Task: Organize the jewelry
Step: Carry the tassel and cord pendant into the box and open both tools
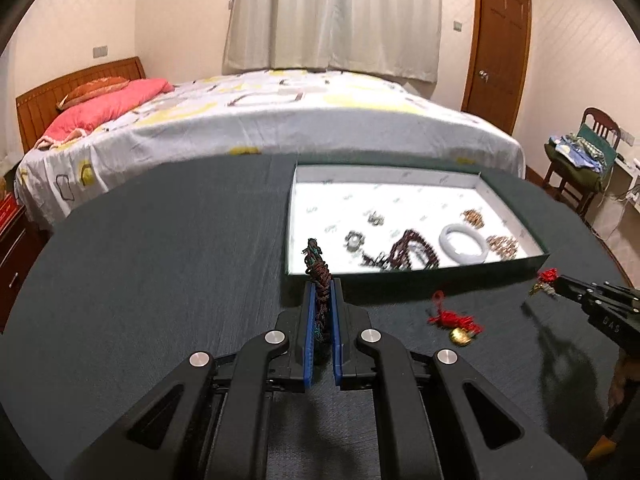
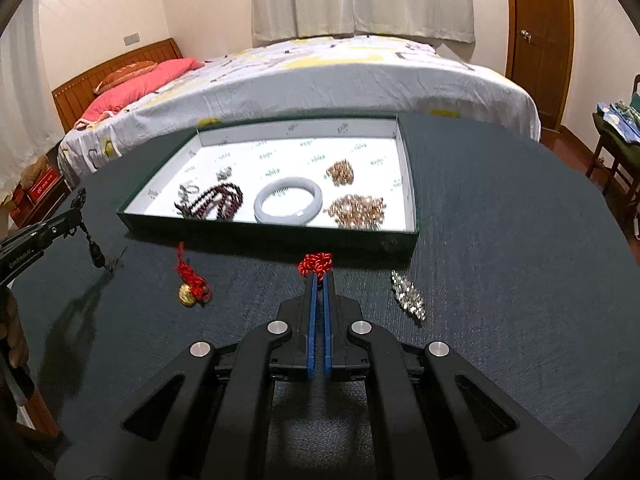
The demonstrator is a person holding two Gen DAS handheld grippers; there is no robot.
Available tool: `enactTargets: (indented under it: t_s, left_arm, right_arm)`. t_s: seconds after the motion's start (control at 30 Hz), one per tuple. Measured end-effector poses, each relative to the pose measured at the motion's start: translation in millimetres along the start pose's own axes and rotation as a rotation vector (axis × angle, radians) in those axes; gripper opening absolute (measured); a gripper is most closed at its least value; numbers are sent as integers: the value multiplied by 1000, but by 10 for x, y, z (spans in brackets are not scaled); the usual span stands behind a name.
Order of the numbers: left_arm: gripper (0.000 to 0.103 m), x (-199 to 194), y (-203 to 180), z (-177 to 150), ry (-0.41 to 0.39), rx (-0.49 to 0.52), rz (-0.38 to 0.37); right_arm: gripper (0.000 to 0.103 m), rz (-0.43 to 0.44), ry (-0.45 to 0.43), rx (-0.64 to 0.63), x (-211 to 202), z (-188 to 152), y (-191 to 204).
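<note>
Left gripper (image 1: pixel 322 280): jaws clamped on a dark cord (image 1: pixel 318 268), its end protruding above the fingertips. Right gripper (image 2: pixel 319 276): jaws clamped on a red cord (image 2: pixel 316 262). Both are held over the dark table (image 2: pixel 500 280), just short of the tray (image 2: pixel 260 234). On the table near the grippers: a red knot with gold charm (image 2: pixel 192 286) to the left, a crystal piece (image 2: pixel 408 296) to the right. The tray's near wall lies between grippers and contents: dark beads (image 2: pixel 218 202), pale bangle (image 2: pixel 288 202), two amber clusters (image 2: pixel 356 208). Beyond: a bed (image 2: pixel 320 76)
</note>
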State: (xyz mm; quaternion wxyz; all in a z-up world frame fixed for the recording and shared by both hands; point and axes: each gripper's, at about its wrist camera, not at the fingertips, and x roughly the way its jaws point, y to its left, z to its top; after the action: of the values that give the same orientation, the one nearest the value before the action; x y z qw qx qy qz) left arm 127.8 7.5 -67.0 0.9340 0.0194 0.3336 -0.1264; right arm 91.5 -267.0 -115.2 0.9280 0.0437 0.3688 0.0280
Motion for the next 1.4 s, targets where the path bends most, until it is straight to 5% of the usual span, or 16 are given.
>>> enactTargets:
  t_s: [0.6, 0.73, 0.9, 1.27, 1.4]
  left_arm:
    - [8, -186, -191, 475, -122, 20, -76]
    - [8, -116, -199, 427, -103, 18, -76]
    - [8, -24, -162, 293, -53, 5, -67]
    - [8, -37, -158, 210, -36, 11, -61]
    - [8, -40, -161, 212, -36, 11, -65]
  right_arm:
    - [1, 24, -137, -26, -274, 481, 104]
    - [1, 35, -85, -21, -162, 389, 109]
    - [23, 39, 18, 21, 66, 141, 62]
    - [23, 43, 127, -14, 297, -143, 186]
    - [8, 34, 136, -23, 316, -178, 189]
